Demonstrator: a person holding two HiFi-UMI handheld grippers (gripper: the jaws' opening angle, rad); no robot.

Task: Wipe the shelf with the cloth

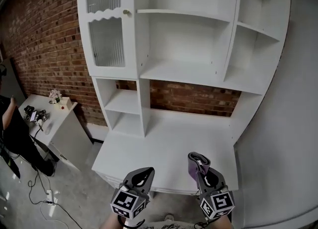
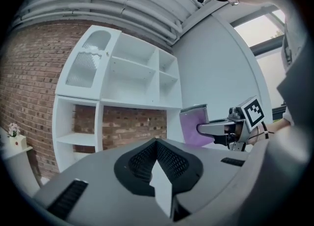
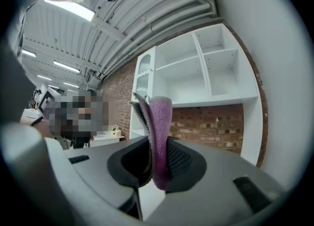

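Note:
A tall white shelf unit (image 1: 184, 69) stands against a brick wall, with a white desk top (image 1: 164, 148) at its base. My right gripper (image 1: 199, 165) hovers over the desk's front edge, shut on a folded purple cloth (image 1: 197, 162) that sticks up between its jaws. In the right gripper view the cloth (image 3: 158, 132) stands upright in front of the shelves (image 3: 196, 73). My left gripper (image 1: 143, 174) is beside it at the front edge, shut with nothing in it. The left gripper view shows its closed jaws, and off to the right the cloth (image 2: 193, 125) held by the right gripper (image 2: 203, 129).
A glass-fronted cupboard door (image 1: 106, 24) closes the shelf's upper left compartment. A low white cabinet (image 1: 52, 118) with small flowers stands at the left, a person (image 1: 12, 133) beside it. Cables (image 1: 42, 193) lie on the floor. A grey wall (image 1: 293, 123) bounds the right.

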